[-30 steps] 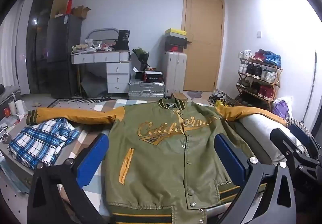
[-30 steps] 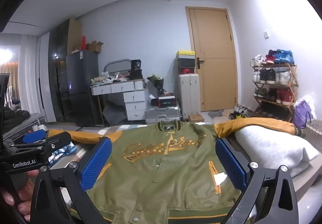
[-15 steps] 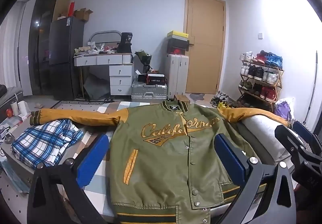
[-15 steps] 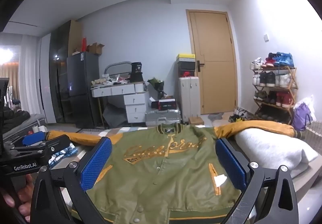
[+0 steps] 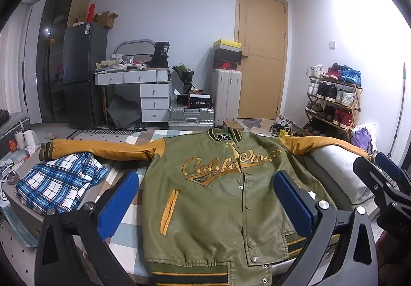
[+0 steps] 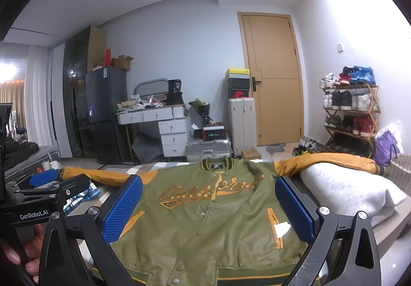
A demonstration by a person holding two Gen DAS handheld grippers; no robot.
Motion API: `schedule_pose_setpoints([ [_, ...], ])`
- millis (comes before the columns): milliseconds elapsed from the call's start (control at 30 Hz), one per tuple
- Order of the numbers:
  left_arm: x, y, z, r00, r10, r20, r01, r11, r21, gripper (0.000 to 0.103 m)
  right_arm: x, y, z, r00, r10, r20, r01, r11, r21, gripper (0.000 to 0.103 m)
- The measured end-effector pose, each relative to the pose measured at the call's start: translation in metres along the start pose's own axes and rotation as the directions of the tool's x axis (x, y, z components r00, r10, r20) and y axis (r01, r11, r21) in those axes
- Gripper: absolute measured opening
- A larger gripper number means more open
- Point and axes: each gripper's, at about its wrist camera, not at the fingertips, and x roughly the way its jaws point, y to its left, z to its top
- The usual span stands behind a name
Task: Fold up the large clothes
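Observation:
An olive-green varsity jacket (image 5: 221, 198) (image 6: 210, 211) with mustard sleeves and gold "California" lettering lies flat, front up and snapped shut, on the bed. Both sleeves are spread out sideways. My left gripper (image 5: 205, 201) hovers open above the jacket's lower front, its blue pads apart and holding nothing. In the right wrist view my right gripper (image 6: 209, 206) is also open over the jacket's chest, empty. The other gripper's body shows at the right edge of the left wrist view and at the left edge of the right wrist view, held by a hand (image 6: 15, 255).
A folded blue plaid shirt (image 5: 59, 183) lies left of the jacket. A grey folded garment (image 6: 344, 188) lies under the right sleeve. Beyond the bed stand suitcases (image 5: 191, 117), a white desk (image 5: 143, 91), a fridge, a shoe rack (image 5: 331, 103) and a door.
Both cameras have tilted up and drawn back slightly, so the jacket sits lower in the views. The jacket has not moved; both grippers stay open.

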Motion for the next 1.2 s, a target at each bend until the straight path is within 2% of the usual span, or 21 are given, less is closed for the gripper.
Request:
schedule_pose_setpoints([
  [1200,-0.005,-0.003,-0.006,1.000,-0.022,-0.005,0.022,1.000,0.005,0.102,-0.003,-0.001,0.001,1.000,-0.003,0.003,0.003,1.000,0.003,0.103],
])
